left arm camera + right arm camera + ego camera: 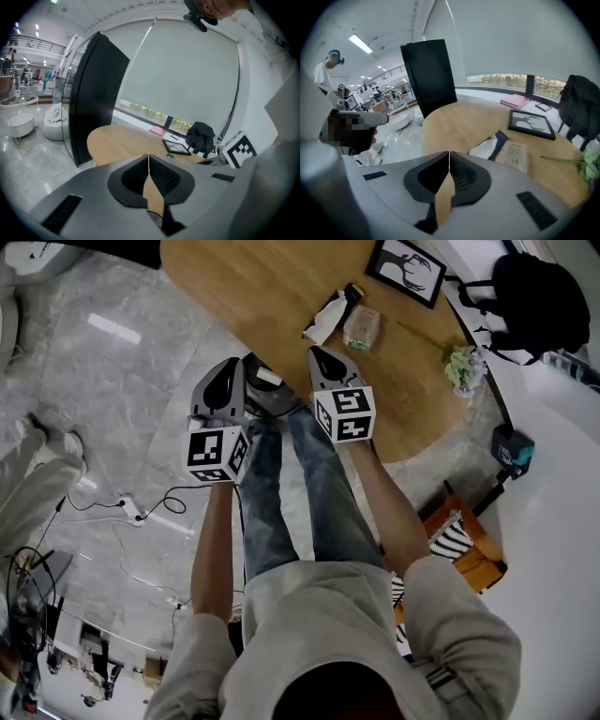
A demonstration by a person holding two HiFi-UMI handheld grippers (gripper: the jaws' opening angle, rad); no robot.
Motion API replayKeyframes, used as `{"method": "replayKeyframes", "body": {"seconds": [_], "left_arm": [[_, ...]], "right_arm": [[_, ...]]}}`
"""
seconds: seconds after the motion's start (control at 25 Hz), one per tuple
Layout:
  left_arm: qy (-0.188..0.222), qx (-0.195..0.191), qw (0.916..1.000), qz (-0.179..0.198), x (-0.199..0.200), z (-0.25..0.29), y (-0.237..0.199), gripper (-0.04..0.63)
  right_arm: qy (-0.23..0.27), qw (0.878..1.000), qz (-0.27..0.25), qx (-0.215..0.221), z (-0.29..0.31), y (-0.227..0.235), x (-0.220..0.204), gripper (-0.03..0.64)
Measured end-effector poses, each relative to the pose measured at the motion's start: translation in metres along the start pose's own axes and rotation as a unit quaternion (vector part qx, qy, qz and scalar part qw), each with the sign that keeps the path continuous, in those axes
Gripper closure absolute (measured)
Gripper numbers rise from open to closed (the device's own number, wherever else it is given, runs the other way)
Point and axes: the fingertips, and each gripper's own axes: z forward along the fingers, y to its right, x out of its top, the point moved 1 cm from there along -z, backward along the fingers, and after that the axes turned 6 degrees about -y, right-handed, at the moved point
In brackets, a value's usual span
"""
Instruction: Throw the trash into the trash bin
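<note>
Trash first: where is it?

On the table (pixel 234 296), toward its near right side. A crumpled white tissue (pixel 323 324) lies with a dark wrapper (pixel 350 296) touching its far end, and a tan packet (pixel 361 329) lies just beside them. All three are flat on the wood, apart from both my grippers.

Any containers?

A black backpack (pixel 539 296) sits past the table's far right edge. I cannot tell what is in it.

And your grippers?

My left gripper (pixel 148 157) is clenched, pads tip to tip with nothing between them. My right gripper (pixel 449 153) is closed the same way, and empty. I hold both at the table's near edge, above my legs, and the right one points toward the trash.

What lies in the way?

Bare wood is between my right gripper and the tissue.

And around it?

Beyond the packet a black frame (pixel 406 268) with a deer silhouette lies flat. Pale flowers (pixel 461 367) rest at the table's right edge, and a pink book (pixel 514 101) lies at the far rim by the window. A tall black panel (pixel 431 75) stands upright against the table's far left side. Cables (pixel 141 507) trail over the grey floor to my left, near a person in light trousers (pixel 37 474).
</note>
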Motion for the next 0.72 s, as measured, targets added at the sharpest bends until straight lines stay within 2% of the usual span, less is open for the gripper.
{"method": "replayKeyframes", "body": {"seconds": [0.28, 0.32, 0.36, 0.44, 0.6, 0.72], "left_arm": [[-0.023, -0.068, 0.9964, 0.045, 0.014, 0.037, 0.038, 0.572], [-0.027, -0.076, 0.9955, 0.051, 0.015, 0.042, 0.043, 0.572], [-0.031, -0.084, 0.9944, 0.056, 0.015, 0.046, 0.047, 0.572], [-0.039, -0.097, 0.9924, 0.065, 0.014, 0.053, 0.054, 0.572], [-0.050, -0.118, 0.9885, 0.080, 0.011, 0.063, 0.063, 0.572], [-0.058, -0.128, 0.9865, 0.085, 0.009, 0.068, 0.065, 0.572]], "right_arm": [[0.003, 0.994, 0.074, -0.078, -0.019, 0.051, -0.023, 0.569], [0.002, 0.993, 0.085, -0.087, -0.020, 0.056, -0.027, 0.517], [0.000, 0.991, 0.096, -0.097, -0.020, 0.061, -0.032, 0.411], [-0.002, 0.986, 0.116, -0.119, -0.019, 0.072, -0.042, 0.340], [-0.009, 0.975, 0.152, -0.161, -0.014, 0.091, -0.059, 0.311], [-0.016, 0.970, 0.166, -0.176, -0.006, 0.099, -0.063, 0.310]]}}
